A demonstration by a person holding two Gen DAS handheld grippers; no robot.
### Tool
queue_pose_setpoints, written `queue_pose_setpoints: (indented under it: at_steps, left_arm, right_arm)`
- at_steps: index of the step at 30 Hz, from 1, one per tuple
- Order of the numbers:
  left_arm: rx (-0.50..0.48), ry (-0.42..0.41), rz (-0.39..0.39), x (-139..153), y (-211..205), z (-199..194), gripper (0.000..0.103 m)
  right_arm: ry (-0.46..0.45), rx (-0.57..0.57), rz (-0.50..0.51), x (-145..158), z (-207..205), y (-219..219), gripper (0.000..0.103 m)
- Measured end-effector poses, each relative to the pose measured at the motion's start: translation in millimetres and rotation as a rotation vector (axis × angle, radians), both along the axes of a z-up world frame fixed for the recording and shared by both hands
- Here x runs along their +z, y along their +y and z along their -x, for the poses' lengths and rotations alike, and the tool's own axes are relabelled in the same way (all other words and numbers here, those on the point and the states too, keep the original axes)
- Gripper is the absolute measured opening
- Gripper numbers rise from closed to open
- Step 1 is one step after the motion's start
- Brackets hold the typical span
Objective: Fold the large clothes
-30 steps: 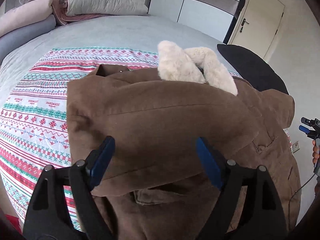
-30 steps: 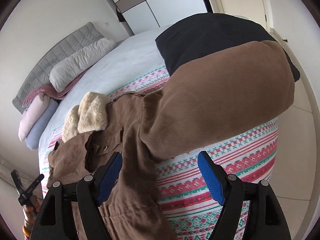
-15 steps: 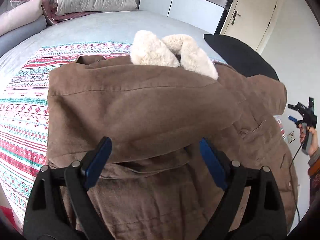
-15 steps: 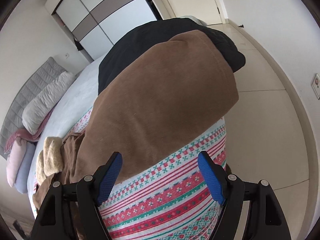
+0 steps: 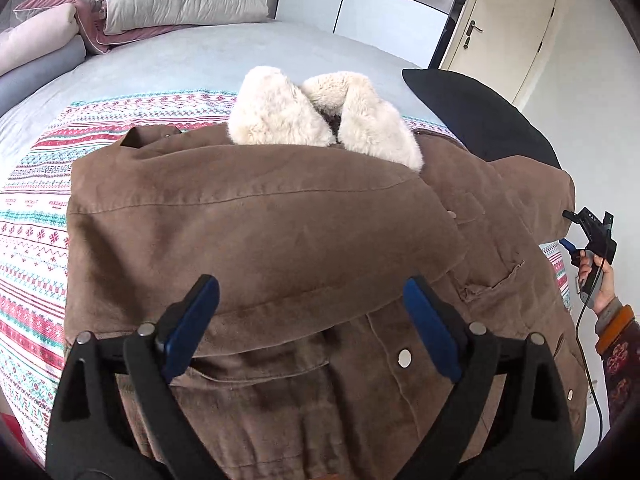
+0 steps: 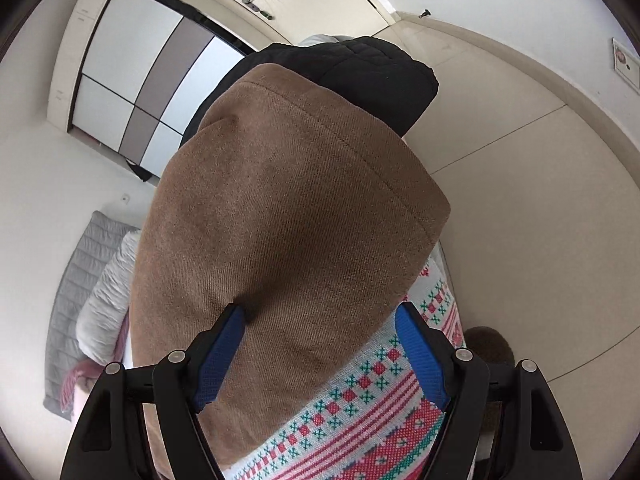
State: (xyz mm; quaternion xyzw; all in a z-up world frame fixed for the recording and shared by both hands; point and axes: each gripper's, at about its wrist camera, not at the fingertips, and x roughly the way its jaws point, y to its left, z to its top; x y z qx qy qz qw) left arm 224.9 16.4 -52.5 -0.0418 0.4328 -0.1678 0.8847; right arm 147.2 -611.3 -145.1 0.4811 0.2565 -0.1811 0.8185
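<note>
— Since a second ago my right hand-held gripper [image 6: 318,344] has dropped and rolled toward the brown sleeve [image 6: 288,216]; the wardrobe now sits sideways in its view.

— And its state?

— Released. Blue pads spread apart; the sleeve's lower edge lies between them, with the left pad at the cloth, though I cannot tell if it touches. Beneath is the patterned blanket [image 6: 360,420], beyond the sleeve a black garment [image 6: 376,76].

— The left one?

— My left hand-held gripper [image 5: 312,316] points steeply down over the brown coat [image 5: 260,232], jaws opening, nothing pinched between them. The coat lies spread on the bed [image 5: 200,56], one sleeve folded across its body, fur collar [image 5: 320,116] at the far end, pillows [image 5: 176,4] behind.

— Can you see the right hand from there?

— Yes, at the right edge: a hand [image 5: 596,276] gripping the tool's handle beside the coat's other sleeve.
</note>
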Motion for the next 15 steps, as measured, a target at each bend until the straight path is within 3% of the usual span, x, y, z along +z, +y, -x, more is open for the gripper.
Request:
queue_pose_setpoints:
  at_steps: [2,4,5,8,11,15]
  left_arm:
    - [0.032,0.010,0.016,1.3,2.1,-6.6,0.093]
    - [0.063,0.020,0.038,5.9,5.2,-16.7,0.093]
    - [0.083,0.026,0.047,8.8,7.3,-22.6,0.093]
    - [0.154,0.025,0.074,15.8,16.6,-39.7,0.093]
    - [0.217,-0.047,0.124,16.0,25.3,-46.8,0.093]
    - [0.206,-0.062,0.231,-11.6,28.6,-56.4,0.093]
  right_arm:
    - [-0.052,0.016,-0.004,0.7,2.5,1.8,0.058]
    - [-0.044,0.001,0.036,9.9,7.5,6.3,0.025]
    - [-0.043,0.008,0.063,17.6,8.4,9.9,0.020]
    - [-0.024,0.032,0.176,46.5,11.6,24.9,0.014]
    - [-0.038,0.058,0.303,86.4,15.9,51.7,0.010]
    - [-0.118,0.109,0.458,151.4,21.0,102.2,0.008]
